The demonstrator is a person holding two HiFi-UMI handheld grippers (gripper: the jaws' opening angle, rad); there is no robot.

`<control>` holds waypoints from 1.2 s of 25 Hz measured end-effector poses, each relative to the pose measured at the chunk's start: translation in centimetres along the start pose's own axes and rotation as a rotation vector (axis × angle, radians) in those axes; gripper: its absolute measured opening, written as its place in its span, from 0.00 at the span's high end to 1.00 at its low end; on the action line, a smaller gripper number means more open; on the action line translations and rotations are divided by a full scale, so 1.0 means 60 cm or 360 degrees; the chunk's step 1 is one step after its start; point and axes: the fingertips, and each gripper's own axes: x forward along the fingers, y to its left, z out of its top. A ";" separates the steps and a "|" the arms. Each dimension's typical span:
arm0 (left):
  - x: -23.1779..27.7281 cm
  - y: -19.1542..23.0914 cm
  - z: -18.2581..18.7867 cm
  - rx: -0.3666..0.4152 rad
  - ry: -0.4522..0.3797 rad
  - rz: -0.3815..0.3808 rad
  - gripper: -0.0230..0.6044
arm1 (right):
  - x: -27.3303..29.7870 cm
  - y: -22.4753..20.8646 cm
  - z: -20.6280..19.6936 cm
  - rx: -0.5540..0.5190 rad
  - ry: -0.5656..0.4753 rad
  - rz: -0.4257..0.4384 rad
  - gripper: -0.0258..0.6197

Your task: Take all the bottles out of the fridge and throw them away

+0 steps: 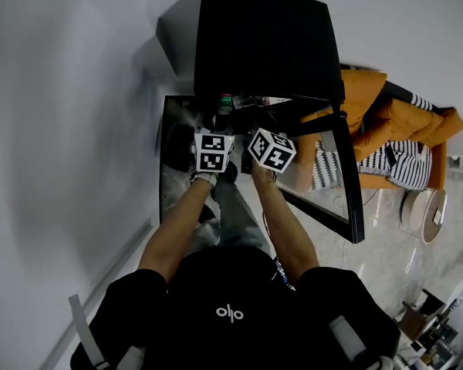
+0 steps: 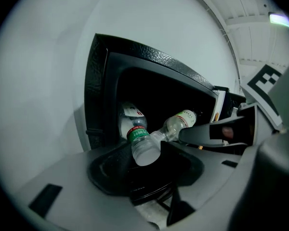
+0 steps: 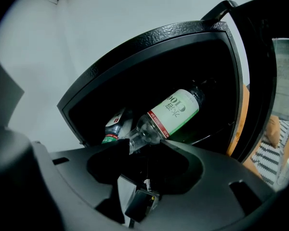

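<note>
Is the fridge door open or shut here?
Open: the fridge door swings out beside the fridge, and bottles show inside.

Black fridge [image 1: 262, 45] against the white wall, door [image 1: 353, 199] swung open to the right, bottles [image 1: 243, 101] lying at its mouth. Left gripper [image 1: 214, 133] and right gripper [image 1: 264, 133] side by side just in front of them. Orange sofa [image 1: 405, 122] past the door.

Plain white wall [image 1: 62, 91] along the left, pale glossy floor [image 1: 386, 257] to the right, orange sofa [image 1: 366, 91] at far right, black-and-white striped cushions [image 1: 405, 166] on it, round white side table [image 1: 430, 214] beside it, lit ceiling strip light [image 2: 282, 19]
</note>
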 end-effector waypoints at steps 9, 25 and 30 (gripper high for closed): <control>0.019 0.013 -0.011 -0.0098 0.0095 0.0012 0.68 | 0.019 -0.018 0.006 0.0017 0.0015 -0.0021 0.67; -0.057 -0.001 0.007 -0.0161 -0.0021 -0.0029 0.68 | 0.022 -0.028 0.010 0.0002 0.0001 -0.0058 0.67; -0.096 -0.013 0.012 -0.0178 -0.0064 -0.0036 0.68 | 0.019 -0.031 0.008 -0.0017 0.0004 -0.0069 0.67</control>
